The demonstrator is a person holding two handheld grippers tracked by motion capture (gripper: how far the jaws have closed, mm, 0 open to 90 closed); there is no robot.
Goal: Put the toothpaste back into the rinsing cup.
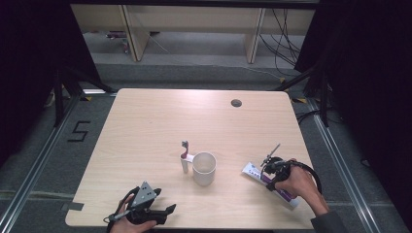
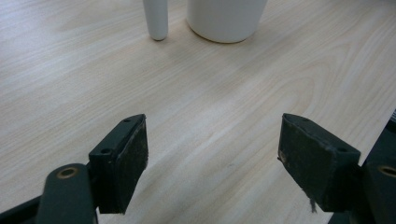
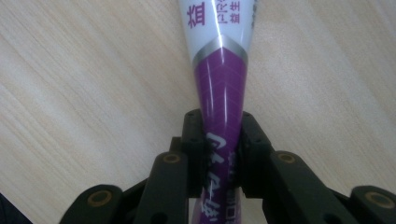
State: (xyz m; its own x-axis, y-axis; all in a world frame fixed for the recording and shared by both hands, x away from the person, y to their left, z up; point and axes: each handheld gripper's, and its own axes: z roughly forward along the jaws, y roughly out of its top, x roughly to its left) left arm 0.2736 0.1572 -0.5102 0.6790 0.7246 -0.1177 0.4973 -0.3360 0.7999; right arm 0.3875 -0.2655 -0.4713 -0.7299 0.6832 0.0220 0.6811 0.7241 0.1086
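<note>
A white and purple toothpaste tube (image 1: 257, 173) lies flat on the table's right front part. My right gripper (image 1: 270, 180) is shut on its purple part (image 3: 223, 140), both jaws pressing the tube's sides. A white mug (image 1: 204, 168) stands mid-table, and a toothbrush (image 1: 185, 156) with a white handle stands upright just left of it. Near the front left edge my left gripper (image 1: 167, 212) is open with nothing between its jaws. From the left gripper view, the mug base (image 2: 226, 19) and the toothbrush foot (image 2: 156, 18) sit well ahead of those jaws.
A round cable hole (image 1: 236, 103) lies at the far right of the wooden table (image 1: 145, 126). Dark floor with rails surrounds the table. A person's hands and forearms come in from the bottom edge.
</note>
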